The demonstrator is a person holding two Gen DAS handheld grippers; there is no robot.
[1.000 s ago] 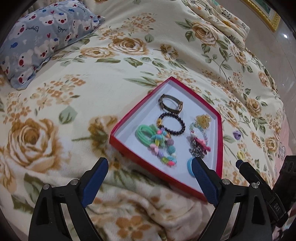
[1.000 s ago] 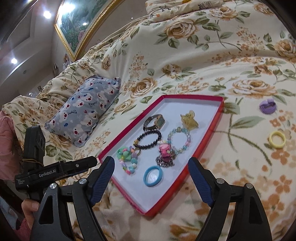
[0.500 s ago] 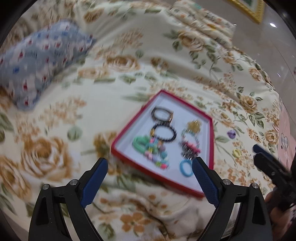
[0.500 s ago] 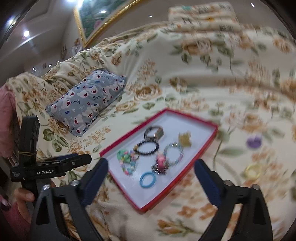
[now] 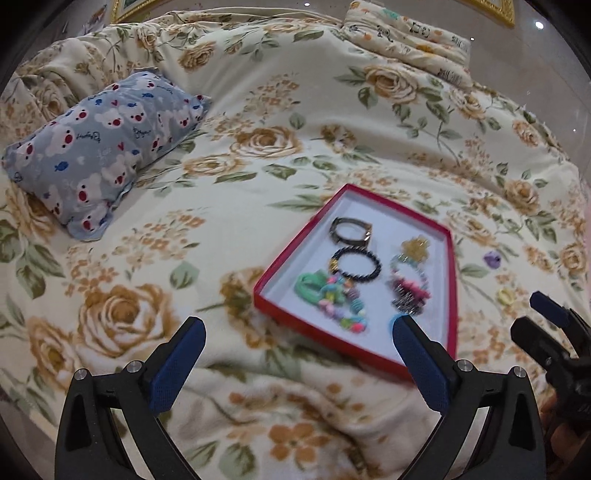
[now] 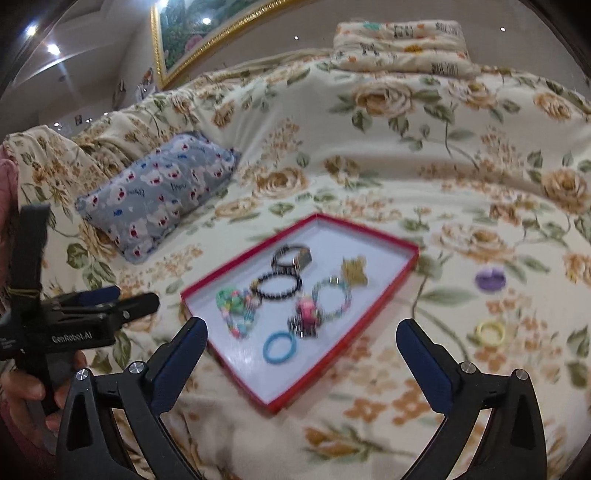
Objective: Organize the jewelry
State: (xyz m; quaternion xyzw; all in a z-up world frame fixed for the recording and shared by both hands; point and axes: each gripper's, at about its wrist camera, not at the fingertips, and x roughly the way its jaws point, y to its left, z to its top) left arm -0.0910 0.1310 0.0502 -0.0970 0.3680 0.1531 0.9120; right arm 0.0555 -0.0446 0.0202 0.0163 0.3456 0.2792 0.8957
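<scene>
Both grippers' jaws spread empty; the light, soft purple ring point(image 6: 490, 278) on the bed point(image 6: 406, 155) looks best pinched across its rim.

A bed point(image 5: 258, 122) covered by a cream blanket printed with tan roses and green leaves filled the space ahead of the claws. A blue-grey bear-print pillow point(image 5: 107, 147) lay ahead and to the left. A folded patterned quilt point(image 6: 402, 44) sat far ahead at the bed's edge. A gilt-framed painting point(image 6: 192, 33) hung on the wall beyond, upper left, with ceiling spotlights point(image 6: 53, 48) glowing.
</scene>
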